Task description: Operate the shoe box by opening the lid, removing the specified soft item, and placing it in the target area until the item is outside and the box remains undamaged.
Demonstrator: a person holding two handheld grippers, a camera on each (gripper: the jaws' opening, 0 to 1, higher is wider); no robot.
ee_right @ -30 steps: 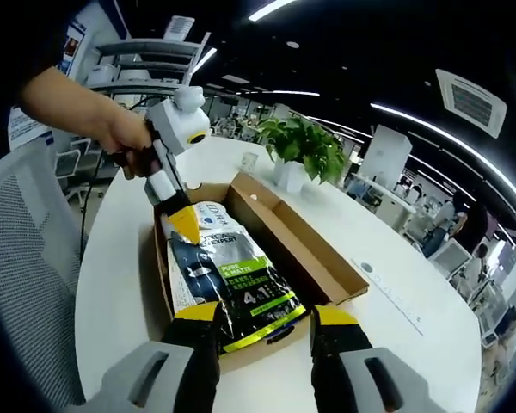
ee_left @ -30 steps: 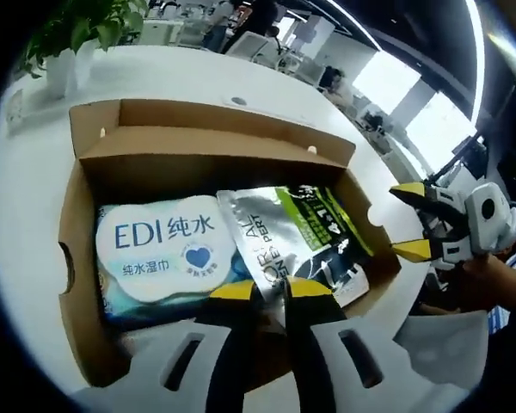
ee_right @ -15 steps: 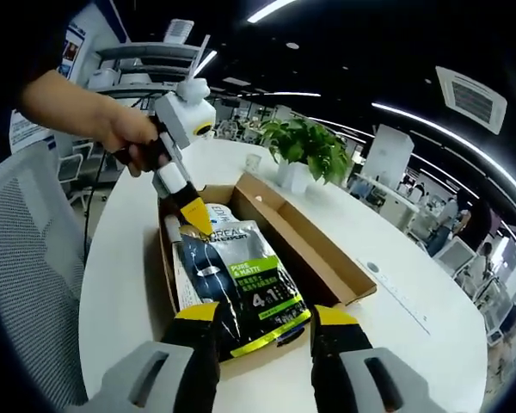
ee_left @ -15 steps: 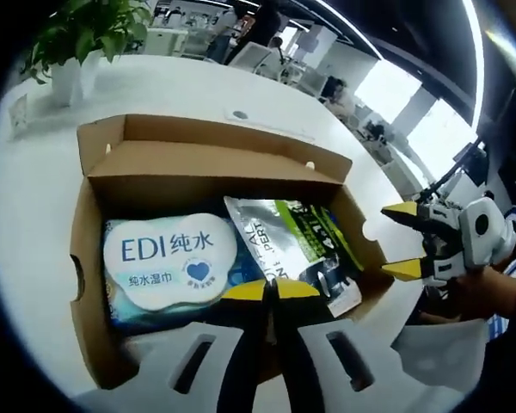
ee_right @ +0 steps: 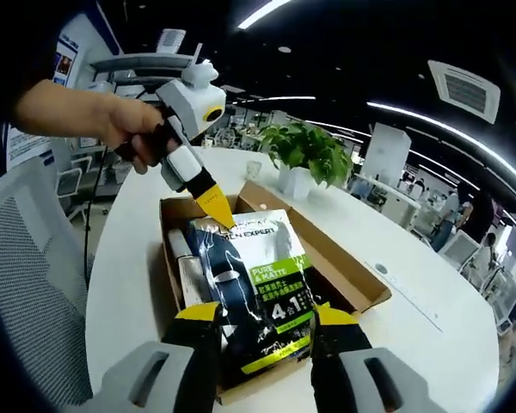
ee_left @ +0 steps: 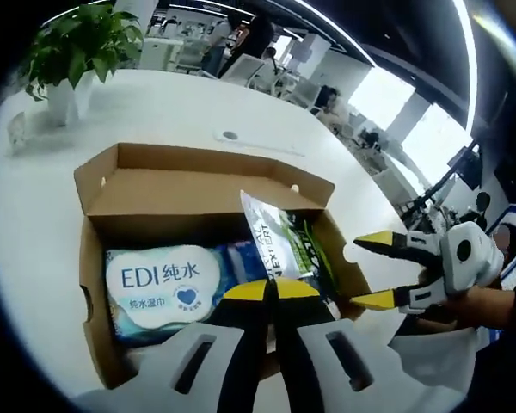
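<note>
On the white tabletop (ee_left: pixel 34 215), the left gripper (ee_left: pixel 271 290) pinches the pouch (ee_right: pixel 258 297) upright above the shoe box (ee_left: pixel 99 258), the open-fingered right gripper (ee_right: pixel 262 317) straddling its lower end.

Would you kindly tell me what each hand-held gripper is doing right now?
Left hand-held gripper: shut on the silver pouch.
Right hand-held gripper: open, empty.
</note>
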